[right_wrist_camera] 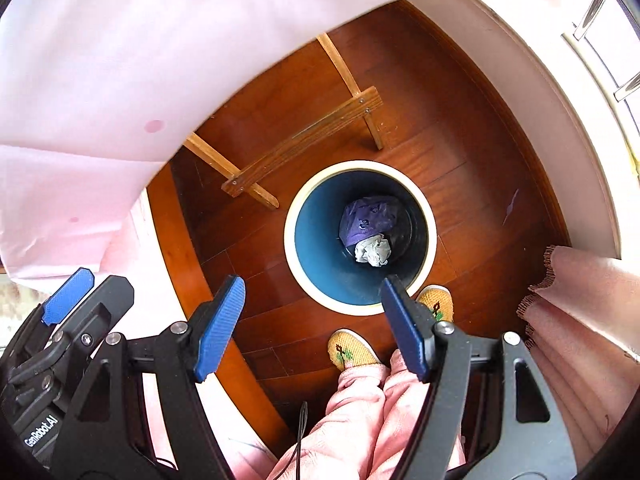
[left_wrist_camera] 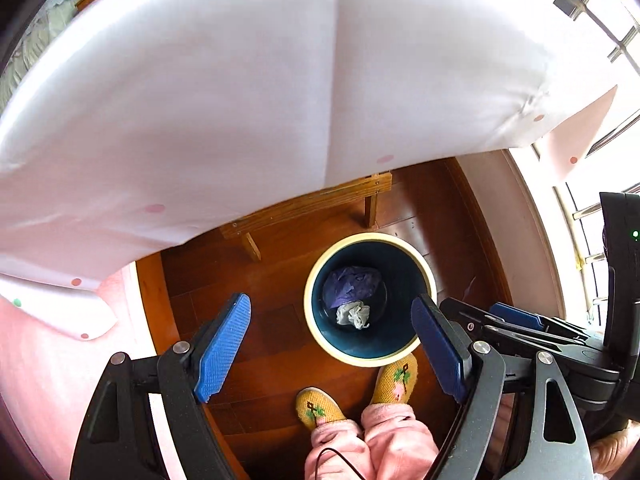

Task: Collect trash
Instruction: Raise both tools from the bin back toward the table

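**Over the bin, both tools empty**

Above the floor, the left hand-held gripper (left_wrist_camera: 332,344) and right hand-held gripper (right_wrist_camera: 312,328) hang spread. Crumpled paper (right_wrist_camera: 373,252) lies inside the bin (right_wrist_camera: 360,166). Next, lift clear before seeking more trash.

Teal bin (right_wrist_camera: 320,240) with cream rim, purple bag (right_wrist_camera: 368,216), white paper wad (right_wrist_camera: 374,252)

Bin (right_wrist_camera: 295,216) mouth open from above, nothing over it; only a purple bag (right_wrist_camera: 366,216) and a paper wad (right_wrist_camera: 374,251) low inside. Cloth (left_wrist_camera: 240,80) overhangs on the far side, wooden frame (right_wrist_camera: 300,144) just behind, slippers (right_wrist_camera: 351,349) touching the near rim.
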